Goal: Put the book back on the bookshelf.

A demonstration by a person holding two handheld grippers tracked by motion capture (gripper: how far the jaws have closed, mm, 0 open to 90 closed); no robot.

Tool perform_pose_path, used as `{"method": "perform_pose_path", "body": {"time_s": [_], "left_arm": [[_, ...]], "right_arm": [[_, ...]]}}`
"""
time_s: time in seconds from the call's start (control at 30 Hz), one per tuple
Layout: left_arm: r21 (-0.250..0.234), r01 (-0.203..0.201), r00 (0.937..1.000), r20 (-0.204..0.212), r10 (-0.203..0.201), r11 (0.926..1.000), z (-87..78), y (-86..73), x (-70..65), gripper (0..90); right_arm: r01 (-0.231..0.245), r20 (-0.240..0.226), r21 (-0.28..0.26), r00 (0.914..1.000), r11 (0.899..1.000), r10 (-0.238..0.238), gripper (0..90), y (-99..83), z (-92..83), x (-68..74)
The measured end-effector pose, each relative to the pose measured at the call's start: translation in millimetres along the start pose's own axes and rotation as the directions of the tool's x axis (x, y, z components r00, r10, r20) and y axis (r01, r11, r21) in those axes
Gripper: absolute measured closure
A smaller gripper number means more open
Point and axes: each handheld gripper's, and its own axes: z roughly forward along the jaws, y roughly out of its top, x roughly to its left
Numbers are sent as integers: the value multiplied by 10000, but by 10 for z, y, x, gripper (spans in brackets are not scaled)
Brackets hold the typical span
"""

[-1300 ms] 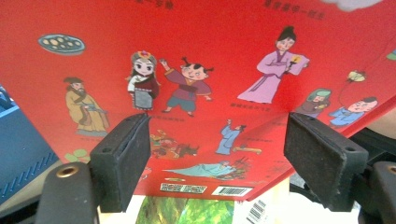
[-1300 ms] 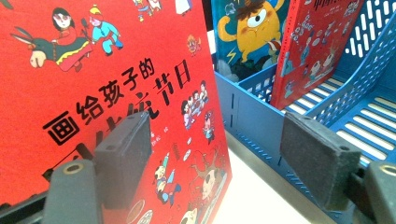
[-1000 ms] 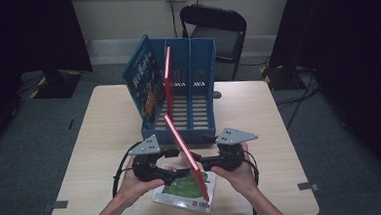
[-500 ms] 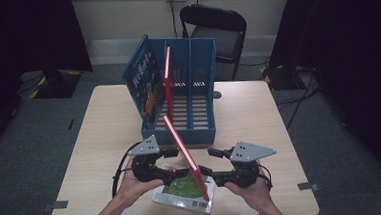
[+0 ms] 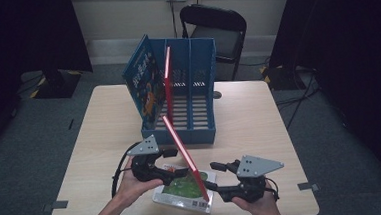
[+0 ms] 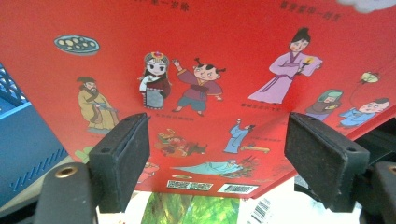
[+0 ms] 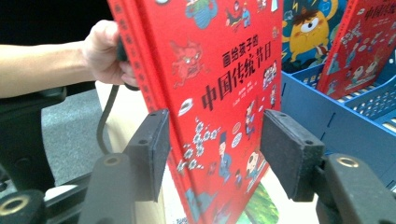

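Here the red book (image 5: 184, 155) is standing tilted on the green book (image 5: 183, 190), just before the blue rack (image 5: 198, 107). The left gripper (image 6: 217, 154) is gaping behind it as support, gripping nothing. The right gripper (image 7: 212, 149) has just been closing around its edge, pads not pressing yet.

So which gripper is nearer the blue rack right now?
Left. The left gripper sits just in front of the blue rack, at the tilted red book's back cover. The right gripper is lower and off to the side, nearer the table's front edge.
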Motion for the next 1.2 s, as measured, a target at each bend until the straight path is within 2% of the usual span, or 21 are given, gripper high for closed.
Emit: {"method": "perform_pose_path", "body": {"time_s": [0.1, 0.23, 0.3, 0.43, 0.57, 0.67, 0.73, 0.97, 1.03, 1.2], "left_arm": [[-28, 3, 10000, 9, -3, 10000, 8, -1, 1, 226], [-9, 8, 10000, -59, -8, 10000, 11, 2, -7, 228], [-11, 15, 9999, -101, -15, 10000, 17, 5, -14, 232], [5, -11, 9999, -107, 11, 10000, 34, 5, -24, 236], [-11, 43, 9998, -181, -43, 10000, 37, 7, -28, 234], [-120, 127, 9998, -183, -129, 9998, 28, 9, -20, 234], [-198, 204, 9995, -234, -209, 9996, 18, 14, -12, 235], [-275, 332, 9985, -424, -344, 9991, -38, 25, 33, 240], [-309, 387, 9979, -516, -403, 9988, -59, 22, 57, 240], [-423, 437, 9941, -976, -477, 9981, -116, 11, 117, 239]], "right_arm": [[-6, -38, 19, 10000, 10000, 6, 407, -20, -14, 17], [115, -248, 133, 9996, 9998, -112, 400, -36, 50, 77], [222, -279, -14, 9994, 9998, -222, 410, -29, 105, 109], [364, -317, 267, 9989, 9990, -355, 419, -14, 283, 105], [359, 30, 559, 9993, 9978, -362, 412, -15, 443, 91], [39, 296, 820, 9995, 9966, -64, 449, -54, 507, 66], [-18, 448, 920, 9990, 9958, -24, 463, -80, 531, 62], [-64, 821, 786, 9966, 9969, -1, 585, -102, 464, 50], [-84, 1051, 695, 9945, 9975, 11, 638, -106, 426, 35], [-265, 1355, 570, 9906, 9980, 186, 703, -127, 340, -58]]}}
